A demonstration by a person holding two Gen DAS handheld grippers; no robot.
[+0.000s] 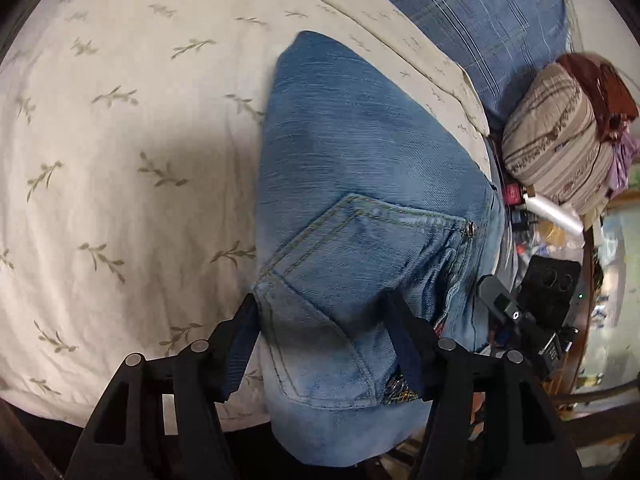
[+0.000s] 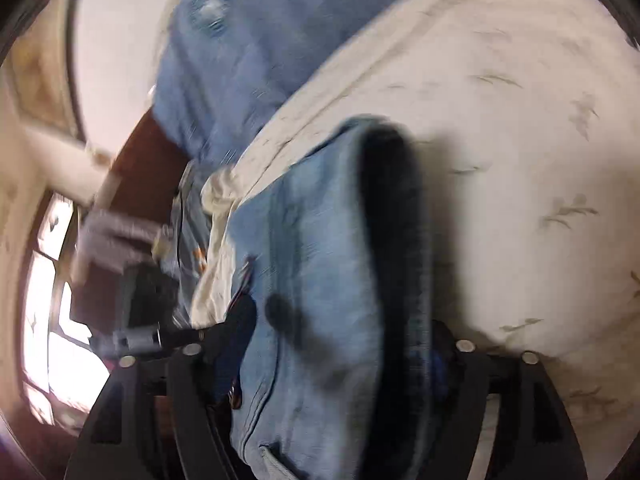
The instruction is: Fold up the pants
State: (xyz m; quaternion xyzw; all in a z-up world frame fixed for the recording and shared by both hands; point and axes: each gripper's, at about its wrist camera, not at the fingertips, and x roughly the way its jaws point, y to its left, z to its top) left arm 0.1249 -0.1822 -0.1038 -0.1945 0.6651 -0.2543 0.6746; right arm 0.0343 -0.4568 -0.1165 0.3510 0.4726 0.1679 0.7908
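the jeans [image 1: 360, 184] are seen lying on a bed [image 1: 120, 140] covered by a cream sheet printed with small leaf sprigs, near the bed's edge. in the left wrist view the denim is sharp: a back pocket [image 1: 360, 264] with tan stitching and a rivet is shown, and the folded cloth narrows toward the far side of the sheet. the left gripper [image 1: 324, 336] is set around the near end of the jeans, its jaws spread wide, one finger [image 1: 240, 344] just off the edge of the cloth and the other resting over it; no pinch is made, so the cloth is released rather than clamped. beyond the sheet's far edge a blue plaid fabric [image 1: 480, 12] is shown, and by the bed's side a striped bundle [image 1: 560, 140] and the other gripper [image 1: 532, 304] are visible.

the right wrist view is heavily blurred. there the jeans [image 2: 320, 280] are shown as a thick folded stack, with the waistband's dark inside turned up. the right gripper [image 2: 340, 344] is placed astride this stack with jaws held wide; only the inner finger [image 2: 236, 340] is clearly seen, and whether the pads press on the denim cannot be told. a bright window [image 2: 52, 340] is shown only in this view.
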